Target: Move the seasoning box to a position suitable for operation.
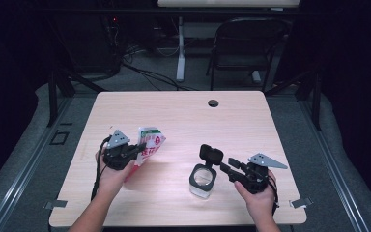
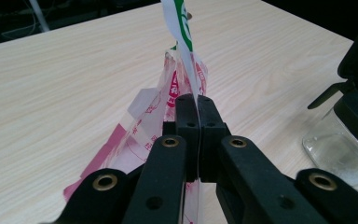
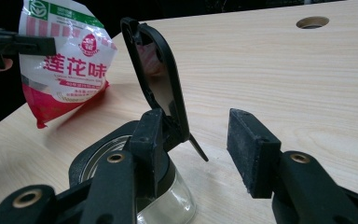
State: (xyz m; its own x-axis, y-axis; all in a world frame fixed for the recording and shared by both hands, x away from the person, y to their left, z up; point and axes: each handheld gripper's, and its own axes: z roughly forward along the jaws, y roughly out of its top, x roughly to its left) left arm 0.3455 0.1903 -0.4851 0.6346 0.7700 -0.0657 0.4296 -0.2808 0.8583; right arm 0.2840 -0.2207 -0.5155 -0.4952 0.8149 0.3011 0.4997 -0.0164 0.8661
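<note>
so, left gripper [image 2: 196, 109] clamped on red-white printed pouch [image 1: 149, 142], right gripper [image 3: 200, 149] jaws apart by glass jar [image 1: 203, 181] w/ lid up

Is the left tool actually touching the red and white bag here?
Touching. In the left gripper view the left tool has its jaws shut on the upper edge of the bag, pinched flat between the pads.

High view over the table [image 1: 251, 111]; claw views close, level, sharing the jar [image 2: 340, 144]
</note>
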